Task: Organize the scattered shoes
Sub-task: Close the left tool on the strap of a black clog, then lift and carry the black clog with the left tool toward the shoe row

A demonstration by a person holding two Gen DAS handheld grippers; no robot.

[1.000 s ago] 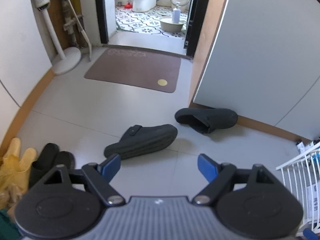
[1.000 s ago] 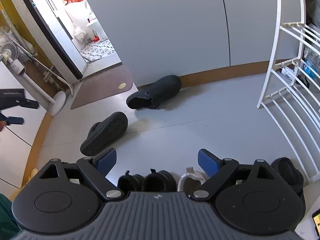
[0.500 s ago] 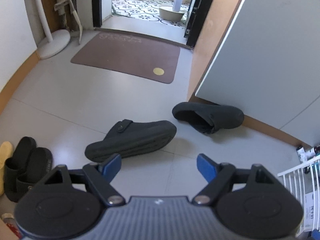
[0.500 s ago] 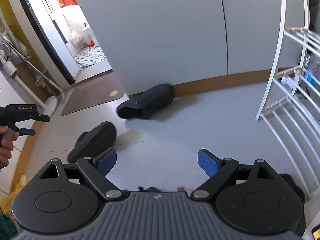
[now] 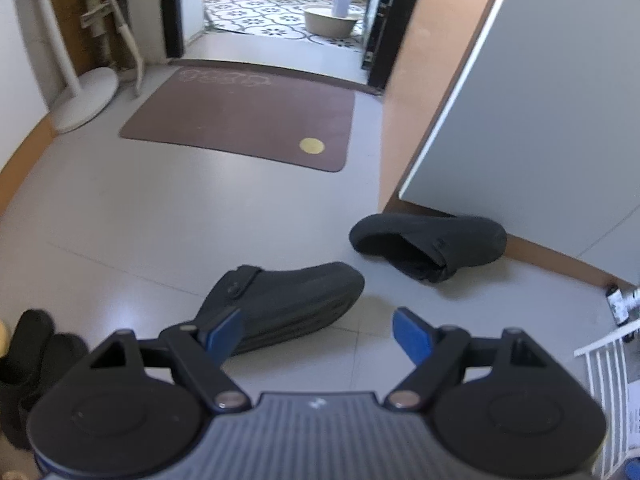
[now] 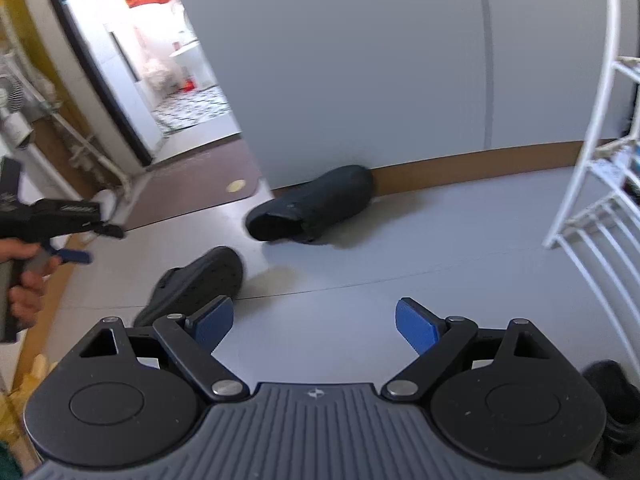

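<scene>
Your left tool [image 5: 318, 330] and right tool [image 6: 314, 320] both stood apart and empty while two black clogs [image 5: 280, 304] lay on the floor, looking light and bendy, easiest to pinch at the heel rim.

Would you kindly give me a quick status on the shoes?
Both tools open, empty. Near clog tipped on its side, just ahead of left tool. Far clog against the wall. Floor between clear.

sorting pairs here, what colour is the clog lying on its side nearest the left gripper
Black all over, sole included. The clog shows best in the left wrist view.
</scene>
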